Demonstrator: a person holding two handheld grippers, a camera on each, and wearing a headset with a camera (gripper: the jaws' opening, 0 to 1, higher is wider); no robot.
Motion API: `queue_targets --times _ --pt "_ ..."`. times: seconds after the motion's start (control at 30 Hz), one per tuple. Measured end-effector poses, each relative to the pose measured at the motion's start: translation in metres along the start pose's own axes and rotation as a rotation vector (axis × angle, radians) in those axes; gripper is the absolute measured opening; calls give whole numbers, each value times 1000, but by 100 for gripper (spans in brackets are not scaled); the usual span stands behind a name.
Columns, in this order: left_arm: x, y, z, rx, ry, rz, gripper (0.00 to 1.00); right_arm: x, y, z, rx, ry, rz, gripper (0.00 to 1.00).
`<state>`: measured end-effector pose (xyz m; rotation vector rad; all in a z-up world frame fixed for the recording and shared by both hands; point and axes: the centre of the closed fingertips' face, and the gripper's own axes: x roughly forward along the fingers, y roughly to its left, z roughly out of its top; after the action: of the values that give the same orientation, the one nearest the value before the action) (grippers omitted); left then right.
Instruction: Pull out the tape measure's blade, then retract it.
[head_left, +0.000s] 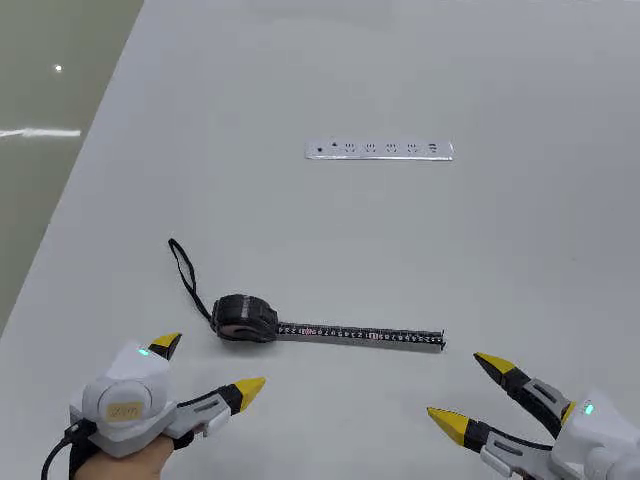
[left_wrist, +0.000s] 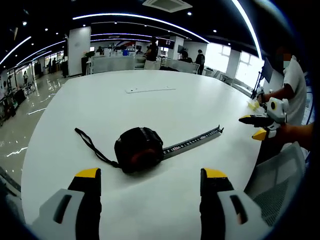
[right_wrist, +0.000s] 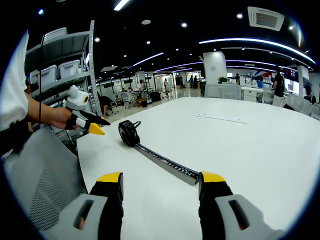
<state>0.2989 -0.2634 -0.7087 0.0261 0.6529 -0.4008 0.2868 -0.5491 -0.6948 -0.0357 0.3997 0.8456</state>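
The left gripper (head_left: 207, 364) and right gripper (head_left: 465, 388) are held open and empty; the right one is cut off by the frame edge. The tape measure (head_left: 243, 318) is seen on the table (head_left: 400, 240) just ahead of the left gripper, its blade (head_left: 360, 336) extended toward the right.

Black tape measure (head_left: 244, 318) sits on the white tabletop (head_left: 400, 240), near the front edge, left of centre. Case is rounded, with a dark reddish patch on its side in the left gripper view. Blade (head_left: 360, 335) is pulled out part way to the right, lying flat on the tabletop, markings up, end hook free. Thin black strap (head_left: 185, 275) trails off up-left, lying loose.
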Motion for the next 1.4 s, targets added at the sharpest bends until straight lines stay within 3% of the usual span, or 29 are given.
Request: queue_targets --times 0.43,0.67,1.4 --pt "17 -8 2 -20 22 22 82 9 -1 -8 8 14 17 61" --pt "23 -4 6 -43 17 53 84 12 -4 -8 10 17 20 61" --pt "37 -4 2 -84 45 84 83 20 -5 -5 2 18 40 60"
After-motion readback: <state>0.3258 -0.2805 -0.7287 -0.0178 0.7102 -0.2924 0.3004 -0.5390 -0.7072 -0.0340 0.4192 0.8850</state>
